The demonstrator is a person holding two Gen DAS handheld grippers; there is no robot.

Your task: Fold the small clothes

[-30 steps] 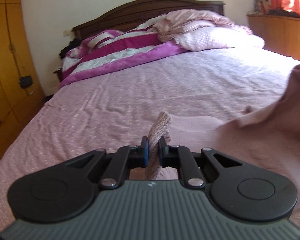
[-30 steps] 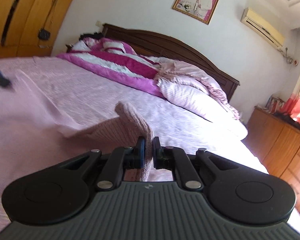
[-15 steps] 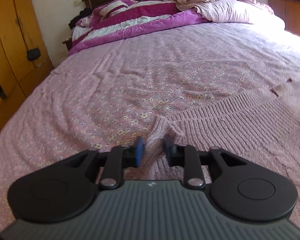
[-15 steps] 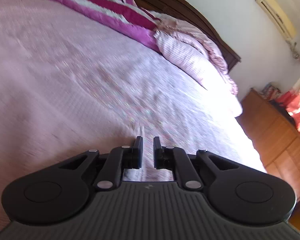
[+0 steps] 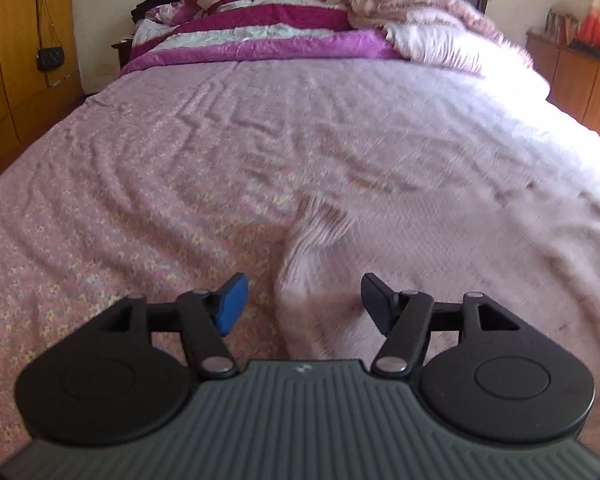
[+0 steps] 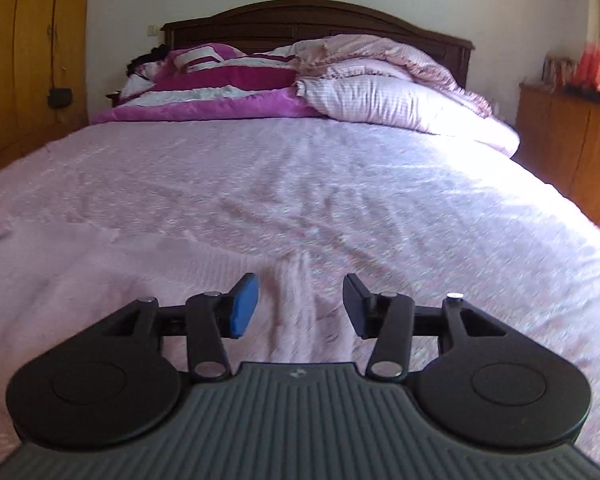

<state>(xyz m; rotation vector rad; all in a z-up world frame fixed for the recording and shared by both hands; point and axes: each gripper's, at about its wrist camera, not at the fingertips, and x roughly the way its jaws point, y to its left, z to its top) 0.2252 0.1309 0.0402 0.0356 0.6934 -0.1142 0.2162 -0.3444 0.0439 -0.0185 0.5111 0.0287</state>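
A pale pink knit garment [image 5: 440, 264] lies spread on the pink floral bedspread [image 5: 140, 208]. One pinched corner of it stands up in a ridge between the jaws of my left gripper [image 5: 304, 304]. Those jaws are opening and their pads stand apart from the cloth. In the right wrist view another raised corner of the pink knit garment [image 6: 296, 288] sits between the jaws of my right gripper [image 6: 300, 304]. These jaws are opening too and do not press on it. The rest of the knit stretches off to the left there.
A purple and white quilt [image 5: 260, 36] and pink pillows [image 6: 400, 104] are piled by the dark headboard [image 6: 312, 20]. A yellow wardrobe [image 5: 16, 40] stands at the left, wooden cabinets [image 6: 572, 144] at the right. Bedspread [image 6: 380, 184] stretches ahead of both grippers.
Both grippers held lifted corners of the knit a second ago. They came down to the bed, and both sets of jaws have spread and let the cloth go.
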